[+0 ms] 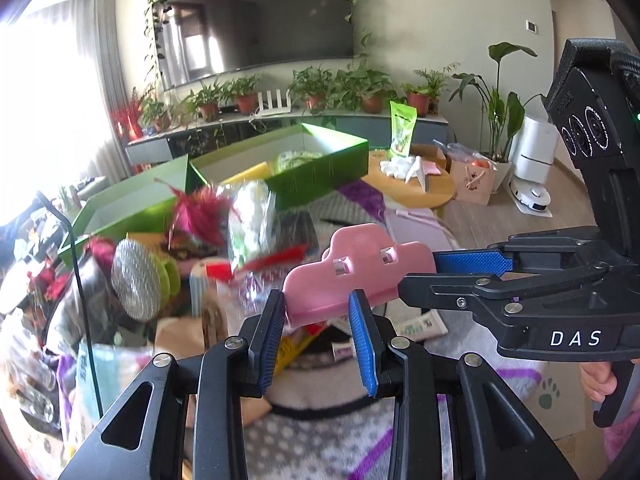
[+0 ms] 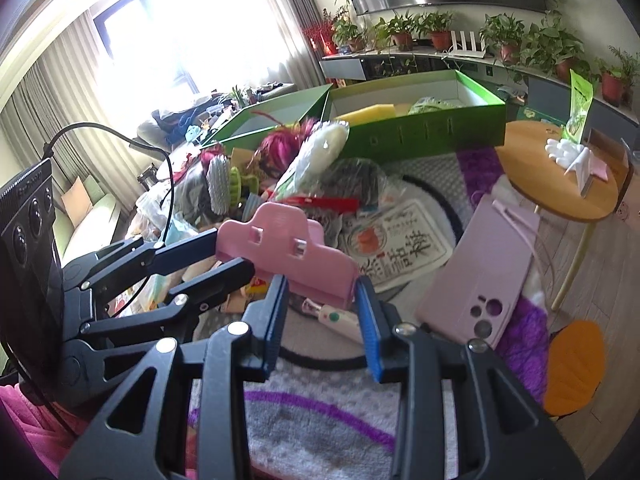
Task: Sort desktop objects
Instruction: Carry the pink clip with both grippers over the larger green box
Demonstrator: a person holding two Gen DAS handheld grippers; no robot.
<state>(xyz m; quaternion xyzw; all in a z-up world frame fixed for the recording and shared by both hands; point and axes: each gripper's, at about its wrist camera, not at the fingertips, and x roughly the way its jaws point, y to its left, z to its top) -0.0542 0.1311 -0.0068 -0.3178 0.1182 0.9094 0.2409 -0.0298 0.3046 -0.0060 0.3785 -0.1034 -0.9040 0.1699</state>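
A: Both our grippers are clamped on the pink clip [image 1: 352, 276]. The left gripper [image 1: 318, 332] pinches its lower edge between the blue pads, and the right gripper [image 2: 322, 320] grips the same piece, so the clip hangs between us, lifted clear of the clutter.

B: In the left wrist view the right gripper reaches in from the side, its blue pad against the clip's end. Just beyond the clip lies the heap: a silver-headed brush [image 1: 134, 284], a magenta feather toy [image 1: 196, 212], plastic bags. Farther ahead stands the green box [image 1: 320, 168].

A: We judge the clip belongs in that box. We should keep both grips level and move together, so the clip doesn't twist out, and pass above the feather toy.

B: Agreed. Beside the right gripper lies a pink phone case [image 2: 484, 272] on the rug [image 2: 320, 432].

A: We can't read what's inside the box beyond something yellow; the heap is blurred, and the clip's underside is hidden from us.
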